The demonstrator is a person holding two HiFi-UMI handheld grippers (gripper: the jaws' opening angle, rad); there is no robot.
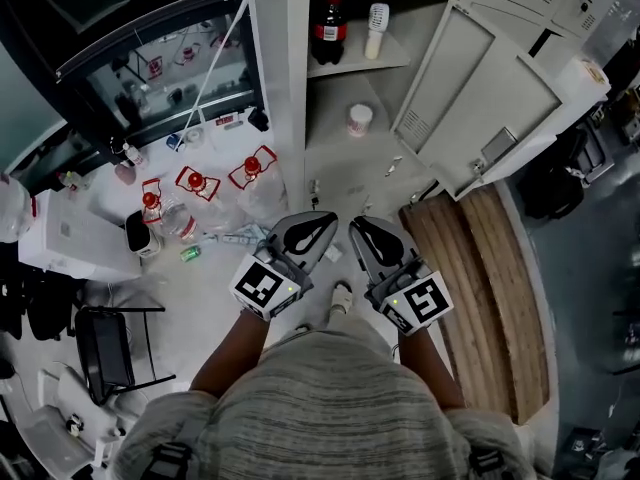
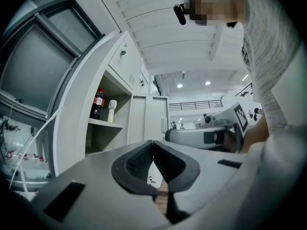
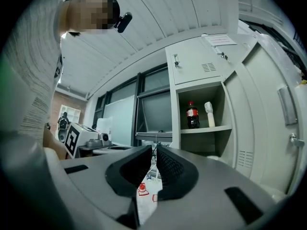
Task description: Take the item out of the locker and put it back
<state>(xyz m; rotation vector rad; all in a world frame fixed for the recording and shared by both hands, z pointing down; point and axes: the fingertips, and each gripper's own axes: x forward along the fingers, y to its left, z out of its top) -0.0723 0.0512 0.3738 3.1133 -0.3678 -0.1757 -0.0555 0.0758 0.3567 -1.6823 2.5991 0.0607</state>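
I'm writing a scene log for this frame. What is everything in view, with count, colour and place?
locker: one, pale grey, door open, ahead of the person
cola bottle: one, dark with a red label, upper shelf
bottle-shaped item: one, white, upper shelf, right of the cola bottle
cup: one, white with a pinkish top, lower compartment
water jugs: three, clear with red tops, floor left of the locker
wooden board: one, brown, floor below the open door
metal frame: one, black, floor at lower left
shoe: one, pale, between the claws
left claw: one, grey with black pads, shut, empty
right claw: one, same colours, shut, empty
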